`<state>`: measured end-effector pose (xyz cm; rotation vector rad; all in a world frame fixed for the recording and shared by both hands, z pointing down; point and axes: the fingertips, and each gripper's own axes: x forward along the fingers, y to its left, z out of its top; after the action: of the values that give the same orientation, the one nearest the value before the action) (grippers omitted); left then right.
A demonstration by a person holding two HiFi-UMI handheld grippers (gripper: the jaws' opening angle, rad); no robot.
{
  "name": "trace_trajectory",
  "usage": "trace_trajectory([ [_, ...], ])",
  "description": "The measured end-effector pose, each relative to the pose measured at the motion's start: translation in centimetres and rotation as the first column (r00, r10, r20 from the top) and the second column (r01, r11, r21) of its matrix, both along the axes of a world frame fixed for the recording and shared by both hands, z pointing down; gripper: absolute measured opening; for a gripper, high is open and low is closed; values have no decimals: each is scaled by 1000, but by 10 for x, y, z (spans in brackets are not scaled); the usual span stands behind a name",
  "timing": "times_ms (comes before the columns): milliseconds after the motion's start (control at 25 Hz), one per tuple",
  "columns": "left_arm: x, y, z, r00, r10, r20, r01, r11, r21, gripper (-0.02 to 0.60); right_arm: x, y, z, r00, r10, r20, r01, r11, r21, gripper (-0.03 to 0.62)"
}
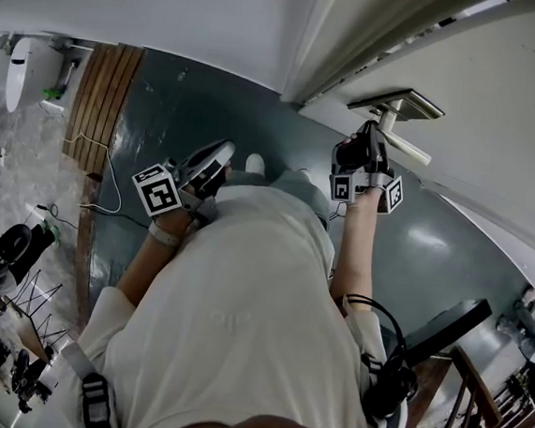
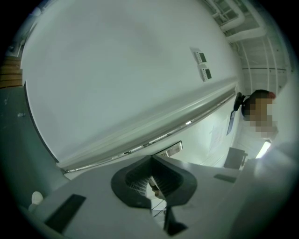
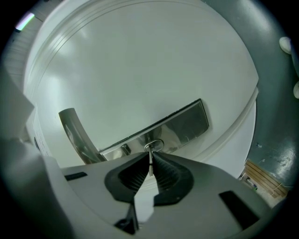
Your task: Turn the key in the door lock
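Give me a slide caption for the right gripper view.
Right tongs shut on the key in the door's lock plate, beside the handle.

I saw my right gripper (image 1: 373, 134) held up at the white door (image 1: 503, 109), just beside its metal lock plate (image 1: 398, 104). My left gripper (image 1: 218, 161) hung well apart over the grey floor (image 1: 165, 104).

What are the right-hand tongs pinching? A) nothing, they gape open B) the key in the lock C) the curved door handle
B: the right gripper view shows the right tongs closed on the thin key that sticks out of the lock; the handle lies off to one side.
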<state>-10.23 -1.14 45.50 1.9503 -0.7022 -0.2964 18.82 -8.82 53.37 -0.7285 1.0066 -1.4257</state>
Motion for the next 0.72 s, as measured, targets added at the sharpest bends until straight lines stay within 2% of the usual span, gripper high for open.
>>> trace_trajectory([
  [160, -2, 1, 3, 1000, -1, -5, 1, 1000, 2, 8, 1, 2, 3, 997, -1, -80, -1, 1000, -20, 44],
  [320, -6, 2, 2, 1000, -8, -19, 9, 1000, 4, 8, -8, 19, -2, 978, -63, -198, 53, 997, -59, 76],
  [400, -7, 1, 3, 1000, -10, -26, 10, 1000, 1, 8, -9, 32, -9, 948, -97, -303, 80, 995, -68, 88],
  [440, -8, 1, 3, 999, -10, -31, 10, 1000, -1, 8, -7, 38, -13, 920, -110, -377, 89, 993, -72, 91],
  [480, -8, 1, 3, 999, -9, -36, 9, 1000, -3, 8, -5, 44, -17, 872, -123, -473, 97, 992, -79, 92],
  [520, -8, 1, 3, 999, -8, -41, 8, 1000, -5, 8, -2, 50, -21, 793, -137, -594, 100, 990, -95, 95],
  [560, -8, 1, 3, 999, -6, -44, 6, 1000, -5, 8, 1, 56, -25, 668, -151, -728, 98, 989, -115, 100],
  [600, -7, 1, 3, 999, -4, -47, 4, 1000, -5, 8, 4, 60, -31, 497, -158, -853, 92, 987, -129, 106],
  [640, -7, 1, 3, 999, -1, -48, 1, 1000, -4, 8, 6, 63, -39, 294, -151, -944, 88, 987, -131, 109],
  [680, -7, 1, 3, 999, 1, -48, -2, 1000, -3, 8, 7, 66, -46, 83, -135, -987, 86, 988, -128, 109],
  [720, -6, 2, 2, 999, 3, -49, -3, 1000, -3, 8, 7, 68, -53, -116, -118, -986, 84, 988, -128, 109],
])
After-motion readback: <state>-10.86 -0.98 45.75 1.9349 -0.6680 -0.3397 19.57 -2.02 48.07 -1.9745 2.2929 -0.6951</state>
